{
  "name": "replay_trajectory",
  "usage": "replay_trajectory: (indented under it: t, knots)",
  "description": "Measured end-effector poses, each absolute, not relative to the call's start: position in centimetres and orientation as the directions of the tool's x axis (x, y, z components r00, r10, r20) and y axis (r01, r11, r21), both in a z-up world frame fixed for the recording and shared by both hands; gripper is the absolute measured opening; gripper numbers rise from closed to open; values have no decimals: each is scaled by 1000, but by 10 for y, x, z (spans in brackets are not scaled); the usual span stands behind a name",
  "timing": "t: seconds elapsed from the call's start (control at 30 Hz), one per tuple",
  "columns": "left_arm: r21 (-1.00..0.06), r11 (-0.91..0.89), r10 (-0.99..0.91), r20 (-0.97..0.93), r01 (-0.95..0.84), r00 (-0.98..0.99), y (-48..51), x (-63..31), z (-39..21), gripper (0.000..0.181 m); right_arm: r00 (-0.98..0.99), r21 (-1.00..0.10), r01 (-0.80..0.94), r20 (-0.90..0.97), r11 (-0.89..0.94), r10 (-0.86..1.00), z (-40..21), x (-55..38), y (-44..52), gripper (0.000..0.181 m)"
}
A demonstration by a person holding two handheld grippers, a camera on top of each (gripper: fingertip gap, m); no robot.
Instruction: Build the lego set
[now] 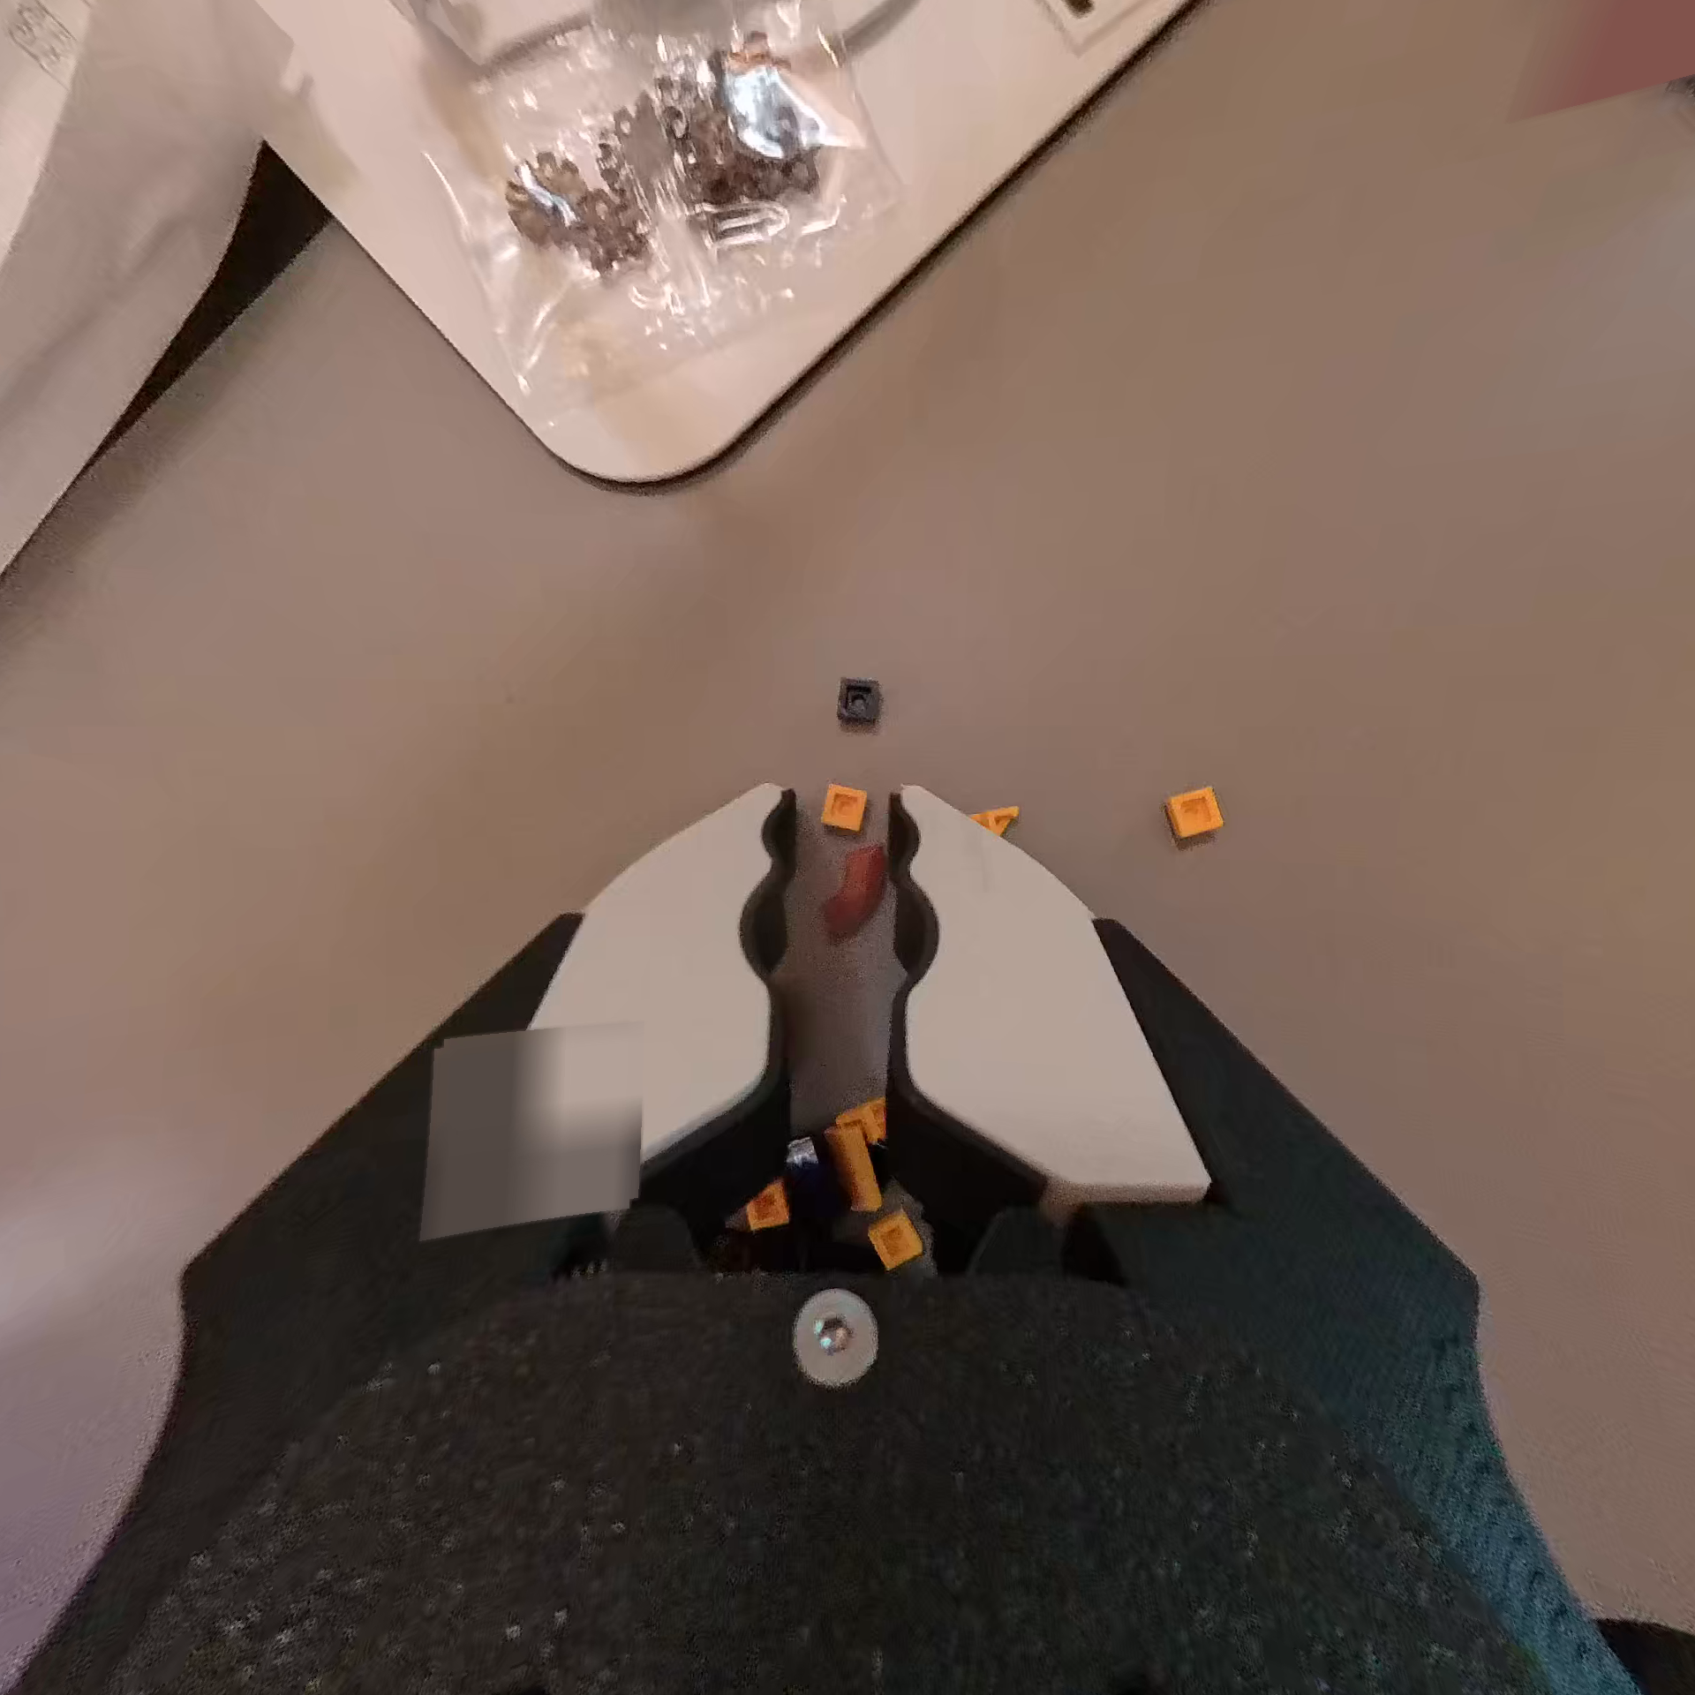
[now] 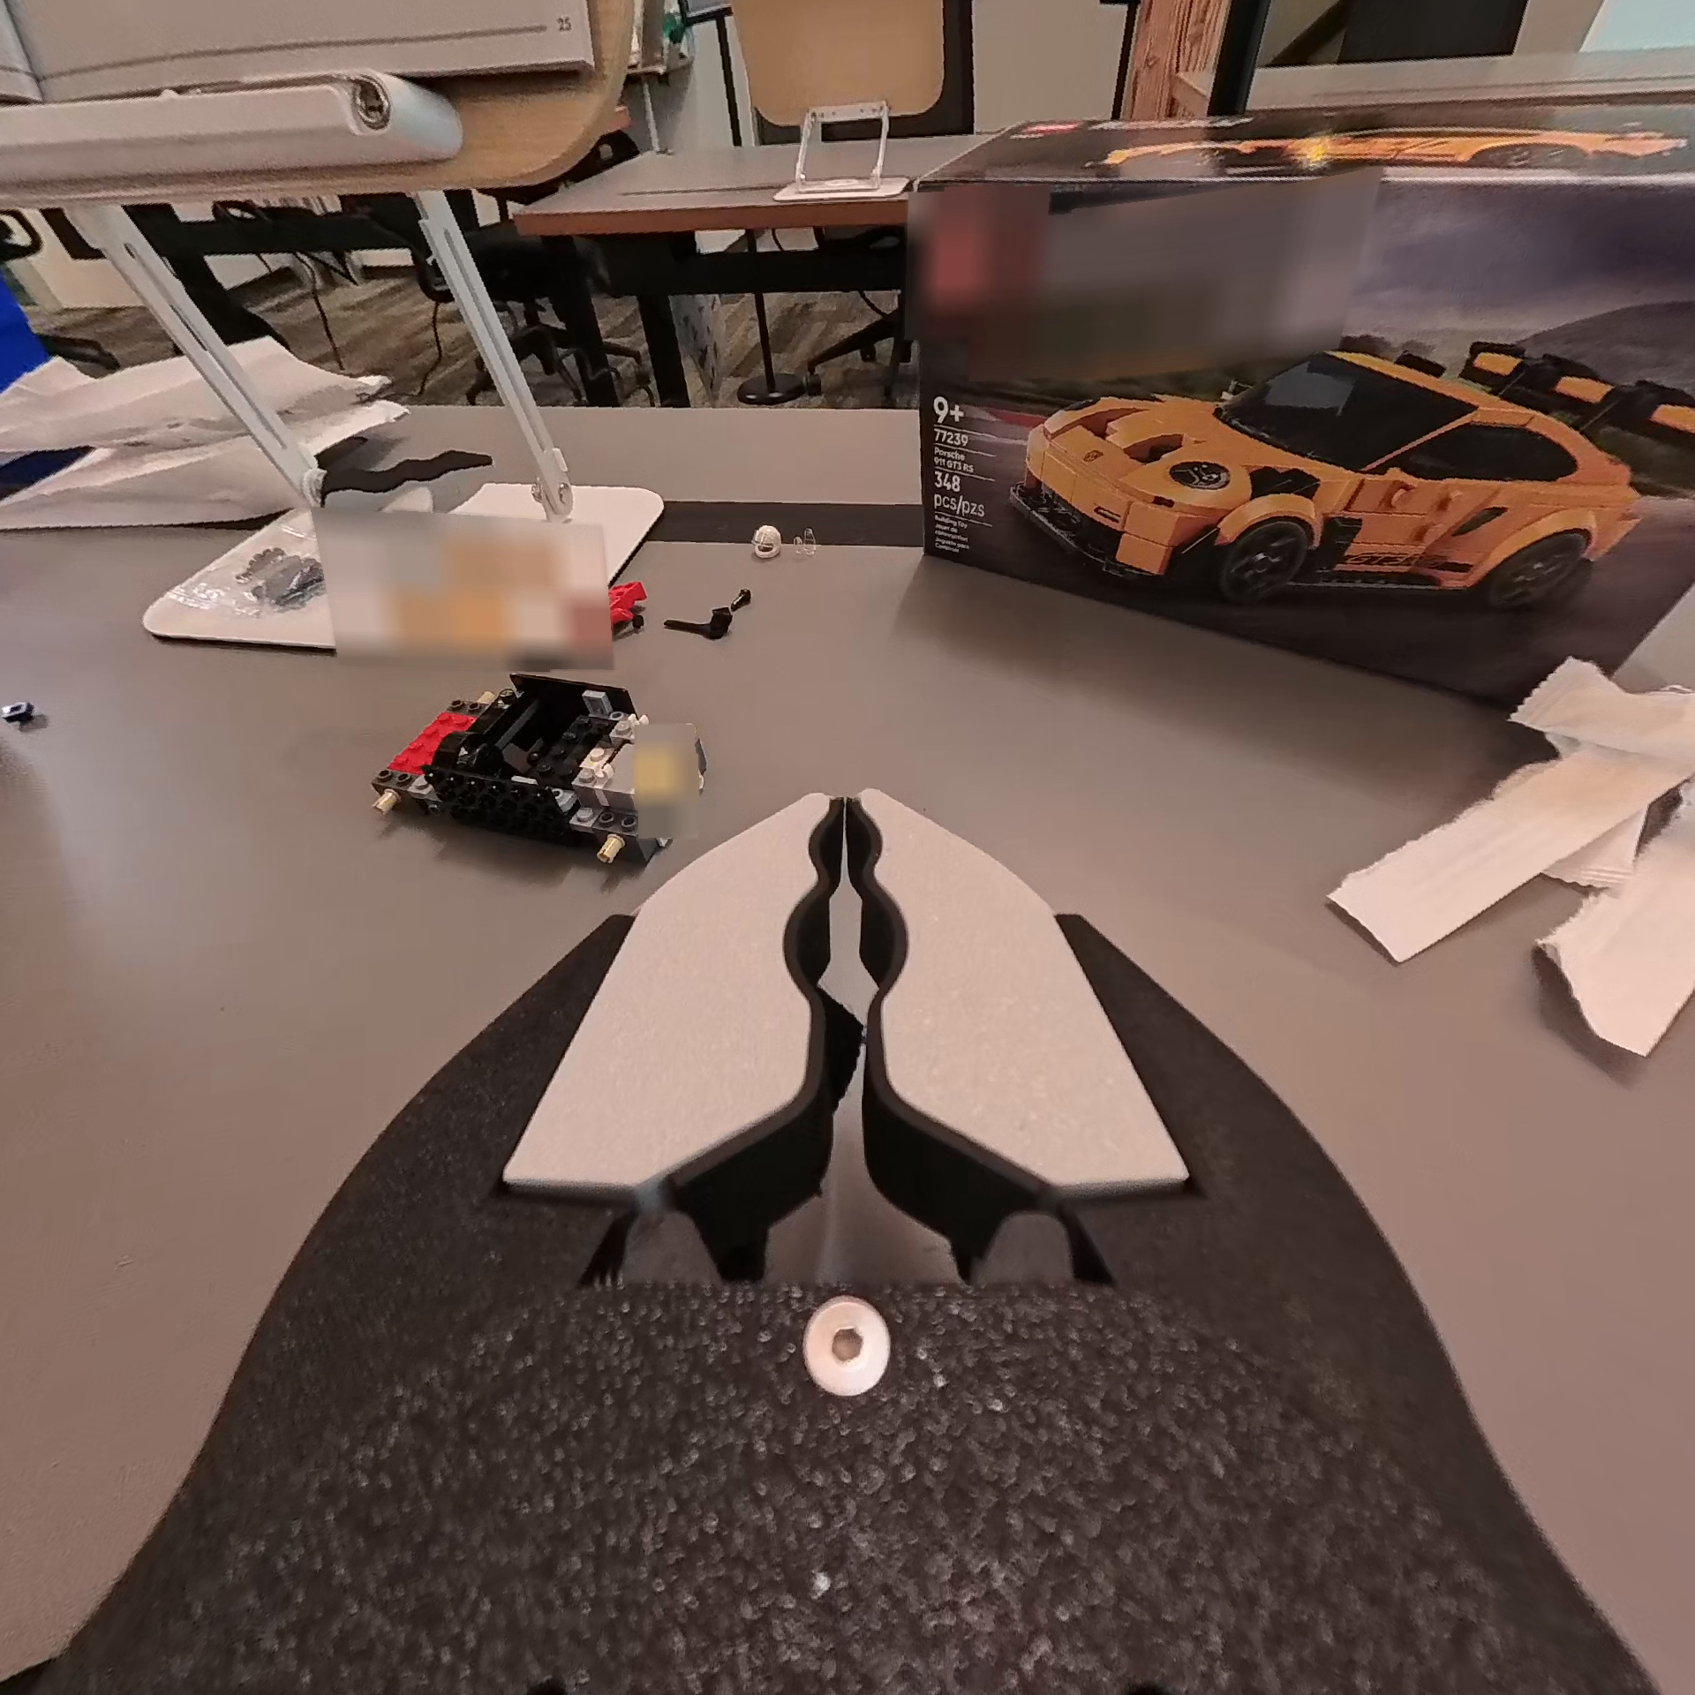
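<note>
In the left wrist view my left gripper [image 1: 842, 796] points down at the grey table with its jaws apart and nothing held. A small orange plate [image 1: 842, 809] and a dark red curved piece [image 1: 853, 890] lie on the table between its fingers. More orange pieces lie right of the tips [image 1: 1192, 813] and in a pile [image 1: 862, 1174] near the finger bases. A small dark square piece [image 1: 860, 704] lies just ahead. In the right wrist view my right gripper [image 2: 844, 803] is shut with nothing visible at its tips. It hovers just right of the partly built black, red and grey car chassis [image 2: 541, 780].
The set's box [image 2: 1284, 413] stands at the back right, with torn white paper bags [image 2: 1559, 871] beside it. A white stand base [image 2: 587, 514] carries a clear bag of pieces [image 1: 679, 183]. A white helmet [image 2: 766, 541], black bits [image 2: 711, 619] and a red piece [image 2: 628, 601] lie behind the chassis. Tip to tip, the grippers are about 40 centimeters apart. About 25 centimeters separates my right fingertips from the white helmet [image 2: 766, 541].
</note>
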State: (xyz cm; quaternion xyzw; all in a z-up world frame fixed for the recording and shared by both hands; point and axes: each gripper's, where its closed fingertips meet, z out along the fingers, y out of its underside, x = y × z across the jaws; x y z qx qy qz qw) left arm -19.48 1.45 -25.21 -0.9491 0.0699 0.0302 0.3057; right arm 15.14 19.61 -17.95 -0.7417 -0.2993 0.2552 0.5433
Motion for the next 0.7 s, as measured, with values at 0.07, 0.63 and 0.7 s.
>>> replay_trajectory:
  t: [0.07, 0.63, 0.7]
  knots:
    - [-564, -812, -122, -86, -149, 989, 12, -195, -253, 9, 690, -958, 166, -57, -235, 722, -180, 151, 196, 0]
    - [-495, -829, -257, -72, -258, 964, 4, -167, -250, 16, 684, -956, 166, -65, -241, 727, -181, 150, 195, 0]
    - [-497, -831, -260, -48, -249, 965, 7, -165, -254, 13, 683, -956, 165, -67, -242, 728, -181, 150, 195, 0]
